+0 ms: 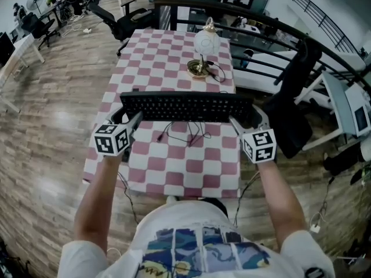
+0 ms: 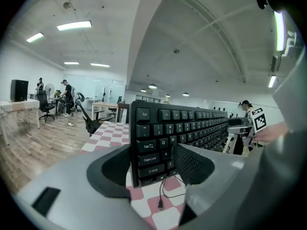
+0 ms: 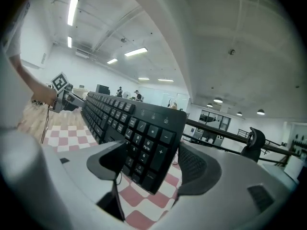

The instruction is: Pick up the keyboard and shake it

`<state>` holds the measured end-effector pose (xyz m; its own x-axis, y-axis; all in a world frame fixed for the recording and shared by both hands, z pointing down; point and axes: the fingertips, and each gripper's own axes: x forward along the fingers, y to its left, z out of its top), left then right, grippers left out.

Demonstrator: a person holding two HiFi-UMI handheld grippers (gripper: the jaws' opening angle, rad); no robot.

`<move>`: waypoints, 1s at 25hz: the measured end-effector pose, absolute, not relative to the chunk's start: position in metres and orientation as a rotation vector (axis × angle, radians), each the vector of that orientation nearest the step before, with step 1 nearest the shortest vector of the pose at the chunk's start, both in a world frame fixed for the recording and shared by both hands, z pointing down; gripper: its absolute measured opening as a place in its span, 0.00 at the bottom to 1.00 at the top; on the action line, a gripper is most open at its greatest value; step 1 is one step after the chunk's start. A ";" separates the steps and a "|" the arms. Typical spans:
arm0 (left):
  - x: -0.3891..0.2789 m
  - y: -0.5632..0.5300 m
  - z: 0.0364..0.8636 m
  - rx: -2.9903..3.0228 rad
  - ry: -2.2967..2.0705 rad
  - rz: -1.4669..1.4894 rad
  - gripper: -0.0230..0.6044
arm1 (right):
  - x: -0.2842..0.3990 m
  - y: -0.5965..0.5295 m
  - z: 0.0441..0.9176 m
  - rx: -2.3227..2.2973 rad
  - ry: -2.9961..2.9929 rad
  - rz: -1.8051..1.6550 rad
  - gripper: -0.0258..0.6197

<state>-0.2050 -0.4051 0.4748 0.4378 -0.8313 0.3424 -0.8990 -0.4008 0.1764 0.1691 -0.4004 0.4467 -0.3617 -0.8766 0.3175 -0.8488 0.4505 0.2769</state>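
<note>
A black keyboard (image 1: 188, 106) hangs level above the red-and-white checked table (image 1: 179, 167), held at both ends. My left gripper (image 1: 132, 119) is shut on its left end, and in the left gripper view the jaws clamp the keyboard (image 2: 182, 128) across the Tab and Caps Lock keys. My right gripper (image 1: 240, 123) is shut on the right end, and the right gripper view shows the number pad of the keyboard (image 3: 129, 123) between the jaws. The keyboard's cable (image 1: 185, 133) dangles in loops onto the table, its USB plug (image 2: 160, 206) lying loose.
A small table lamp (image 1: 204, 51) with a brass base stands at the far end of the table. A black chair (image 1: 295, 97) and a dark railing (image 1: 261, 22) are to the right. Office chairs (image 1: 122, 22) stand on the wooden floor beyond.
</note>
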 end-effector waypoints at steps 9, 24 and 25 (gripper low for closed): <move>-0.208 -0.404 0.431 2.447 -1.525 0.221 0.47 | 0.165 -0.390 0.402 1.511 -2.293 -0.237 0.56; -0.212 -0.398 0.367 2.545 -1.571 0.096 0.47 | 0.160 -0.367 0.325 1.635 -2.245 -0.562 0.56; -0.212 -0.399 0.363 2.553 -1.571 0.087 0.47 | 0.160 -0.366 0.321 1.641 -2.241 -0.580 0.56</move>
